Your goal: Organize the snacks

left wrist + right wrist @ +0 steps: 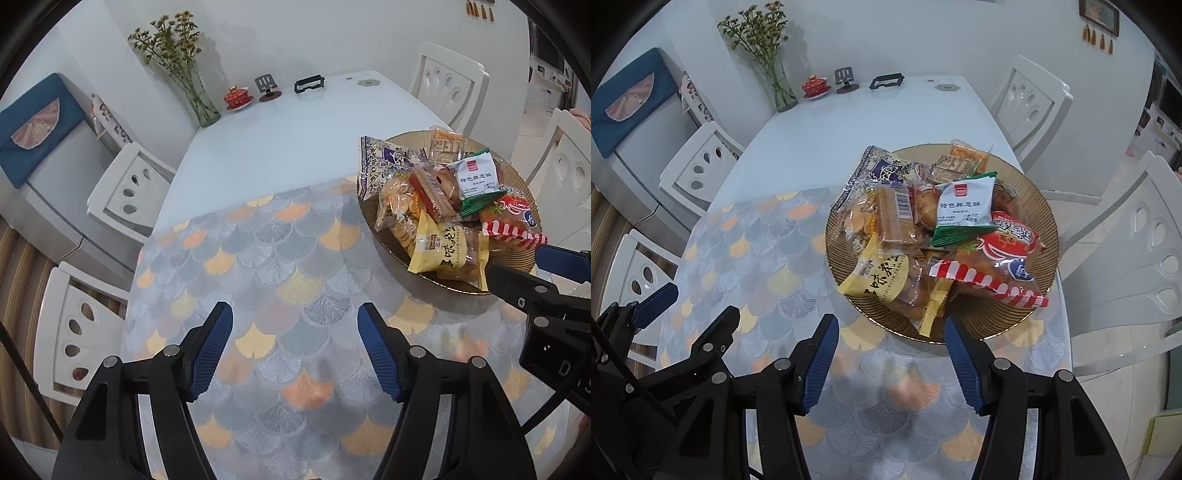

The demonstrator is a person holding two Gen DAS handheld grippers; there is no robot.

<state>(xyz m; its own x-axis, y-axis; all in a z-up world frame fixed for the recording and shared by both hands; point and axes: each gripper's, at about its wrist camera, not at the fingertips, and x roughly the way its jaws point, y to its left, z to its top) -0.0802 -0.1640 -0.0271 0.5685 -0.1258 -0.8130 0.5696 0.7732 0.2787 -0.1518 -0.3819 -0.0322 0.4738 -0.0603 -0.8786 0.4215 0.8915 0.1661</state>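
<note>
snack plate (pixel 1039 206) near the table's right edge – both jaws empty, apart.

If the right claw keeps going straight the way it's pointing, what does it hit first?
Probably the patterned table mat, just short of the brown plate. The right claw is open and empty; the plate's near rim lies barely beyond its tips, though depth is unclear.
</note>
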